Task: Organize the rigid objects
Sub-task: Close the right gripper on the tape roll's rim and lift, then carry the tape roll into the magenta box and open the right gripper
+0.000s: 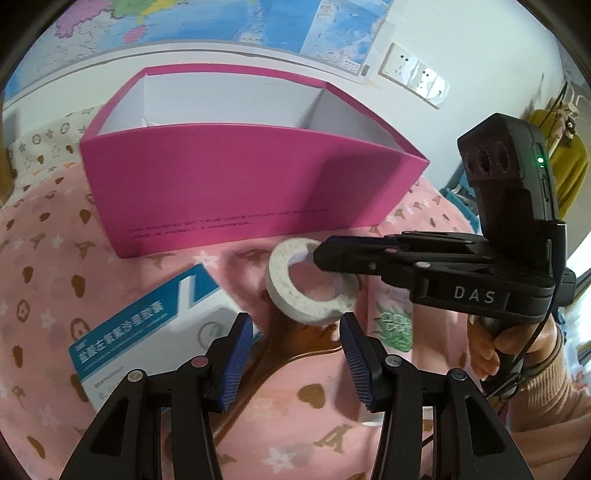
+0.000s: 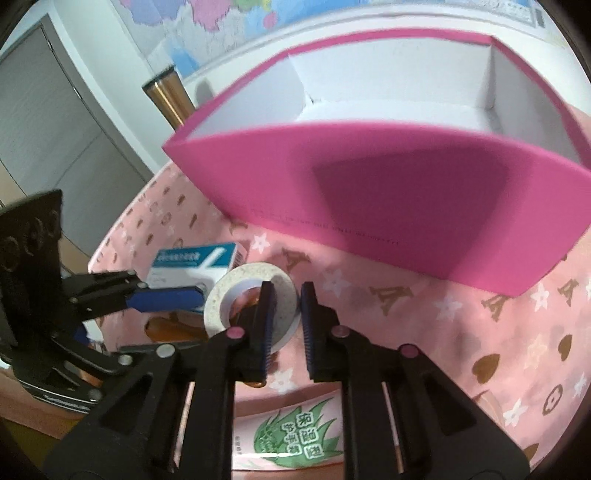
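Before the pink box [image 1: 236, 192], the right hand-held gripper [image 2: 286, 314] clamps the tape roll [image 2: 251, 291]; the left [image 1: 295, 354] stands apart.

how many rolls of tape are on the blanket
1. The tape roll lies in front of the pink box, beside the blue-and-white carton; the right gripper straddles its wall. Others may be hidden.

A big colourful map [image 1: 221, 22] on the white wall, white sockets [image 1: 415, 74] on the wall just right of the map, a grey cupboard [image 2: 48, 122] far left of the map, a pink patterned blanket [image 1: 55, 251] spread out below the map
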Demonstrator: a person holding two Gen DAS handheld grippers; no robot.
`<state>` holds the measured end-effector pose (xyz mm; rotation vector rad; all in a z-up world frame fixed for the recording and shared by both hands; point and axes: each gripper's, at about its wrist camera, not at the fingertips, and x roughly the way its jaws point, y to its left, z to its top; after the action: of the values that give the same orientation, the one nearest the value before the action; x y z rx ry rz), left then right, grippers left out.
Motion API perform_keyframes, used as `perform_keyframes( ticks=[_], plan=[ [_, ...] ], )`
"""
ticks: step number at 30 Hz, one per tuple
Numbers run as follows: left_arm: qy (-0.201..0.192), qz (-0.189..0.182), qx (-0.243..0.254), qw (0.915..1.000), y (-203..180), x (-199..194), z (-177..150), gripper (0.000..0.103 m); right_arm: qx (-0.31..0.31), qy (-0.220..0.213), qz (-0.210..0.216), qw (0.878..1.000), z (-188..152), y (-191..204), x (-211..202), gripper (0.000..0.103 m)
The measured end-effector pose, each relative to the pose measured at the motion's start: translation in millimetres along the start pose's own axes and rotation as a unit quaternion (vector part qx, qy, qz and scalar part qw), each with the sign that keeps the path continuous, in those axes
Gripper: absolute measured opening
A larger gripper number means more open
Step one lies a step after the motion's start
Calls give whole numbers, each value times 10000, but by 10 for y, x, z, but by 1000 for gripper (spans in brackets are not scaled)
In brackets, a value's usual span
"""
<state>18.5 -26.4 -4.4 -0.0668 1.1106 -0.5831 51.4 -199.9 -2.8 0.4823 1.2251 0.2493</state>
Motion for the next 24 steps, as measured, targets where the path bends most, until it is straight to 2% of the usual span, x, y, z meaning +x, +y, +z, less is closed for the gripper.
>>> perform_keyframes(
  ticks=[10,24],
  plan=[
    [-207,-423,319,9984,-279,-114,188,48,-4,-499,-28,9988,12,35,-368,16],
    [-482,-487,596,9959,-509,-170,526,48,-127,-929,-218,9954,208,6,-706,16]
  ],
)
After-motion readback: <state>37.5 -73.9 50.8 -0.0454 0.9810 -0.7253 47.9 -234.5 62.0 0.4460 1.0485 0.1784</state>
